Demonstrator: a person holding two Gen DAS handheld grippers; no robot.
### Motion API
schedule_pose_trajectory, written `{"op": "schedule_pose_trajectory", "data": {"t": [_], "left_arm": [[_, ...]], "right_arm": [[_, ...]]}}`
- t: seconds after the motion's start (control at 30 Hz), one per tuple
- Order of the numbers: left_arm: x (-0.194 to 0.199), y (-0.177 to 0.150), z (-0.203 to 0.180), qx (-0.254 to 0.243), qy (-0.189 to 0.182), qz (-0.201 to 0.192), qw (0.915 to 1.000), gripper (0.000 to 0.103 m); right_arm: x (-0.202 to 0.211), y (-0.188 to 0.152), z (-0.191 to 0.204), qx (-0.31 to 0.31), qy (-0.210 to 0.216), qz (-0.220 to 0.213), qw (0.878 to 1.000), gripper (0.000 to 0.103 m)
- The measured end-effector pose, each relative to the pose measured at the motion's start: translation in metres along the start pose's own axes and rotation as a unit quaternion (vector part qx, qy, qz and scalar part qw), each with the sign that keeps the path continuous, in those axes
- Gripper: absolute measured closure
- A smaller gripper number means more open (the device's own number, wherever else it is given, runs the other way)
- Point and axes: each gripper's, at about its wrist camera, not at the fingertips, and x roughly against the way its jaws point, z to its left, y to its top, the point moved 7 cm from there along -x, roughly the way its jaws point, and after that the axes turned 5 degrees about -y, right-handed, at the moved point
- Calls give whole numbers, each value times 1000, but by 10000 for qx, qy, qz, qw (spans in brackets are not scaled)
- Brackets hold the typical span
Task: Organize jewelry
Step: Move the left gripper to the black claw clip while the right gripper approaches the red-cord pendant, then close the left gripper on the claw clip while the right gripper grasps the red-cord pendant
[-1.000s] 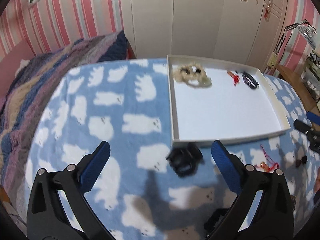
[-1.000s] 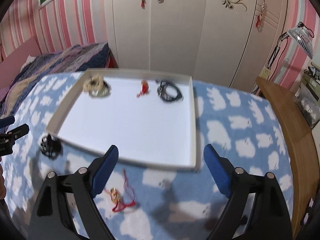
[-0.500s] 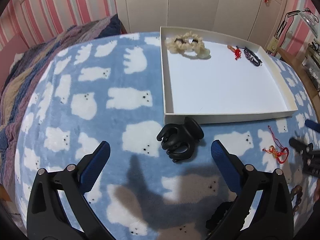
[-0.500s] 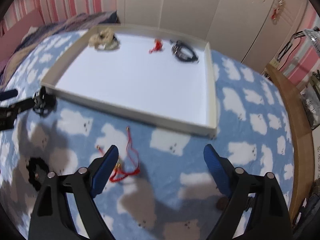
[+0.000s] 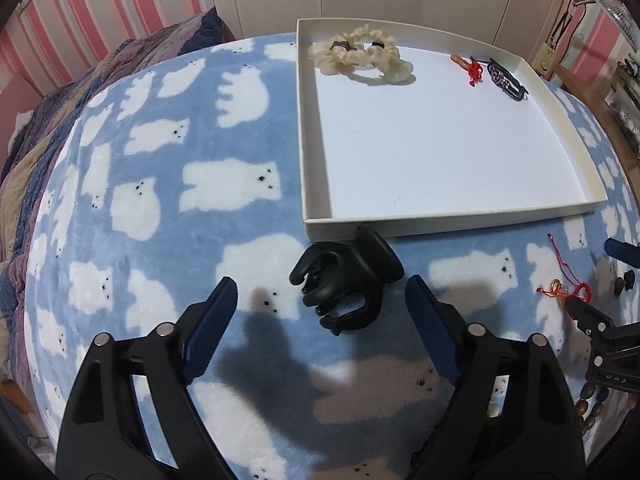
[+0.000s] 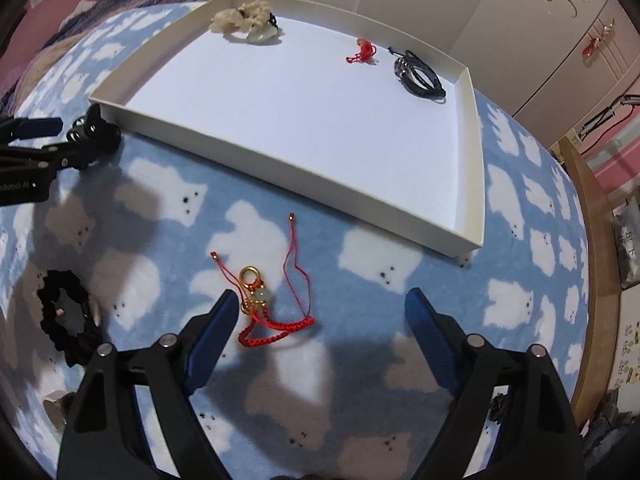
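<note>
While a second ago the black hair claw point(image 5: 347, 285) lay small and far ahead of the left gripper point(image 5: 320, 300), it now sits large between the blue fingers point(image 5: 212, 328), on the blue bear-print blanket point(image 5: 168, 208) just beside the near wall of the white tray point(image 5: 452, 222). Both sets of jaws are closing; the left pads stand clear of the claw and grip nothing. The right gripper point(image 6: 320, 312) has come lower over the red cord charm point(image 6: 272, 304), which lies between its fingers, close to the left one, not pressed. Unchanged in the tray are a cream scrunchie point(image 5: 352, 50), a small red charm point(image 5: 474, 72) and a dark bracelet point(image 5: 506, 82). A black scrunchie point(image 6: 66, 314) lies on the blanket, left of the right gripper.
</note>
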Motion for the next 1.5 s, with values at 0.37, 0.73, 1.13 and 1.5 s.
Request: {"op": "schedule_pose_trajectory", "data": {"t": [0.37,0.73,1.13,1.5], "left_arm": [[-12,2,1,78,-104,82,9999,25],[-17,4,-2,137,-235,120,9996,33],[-14,4,-6,96,-289,56,9995,50],[-10,4,-3,154,-273,7,9995,51]], "right_arm": [[-10,1,9,-3,214,101,9997,43],[-8,0,18,49,333,89,9994,58],[0,-7,27,73,516,-71,9986,79],[3,-7,28,94,573,-151,9982,90]]}}
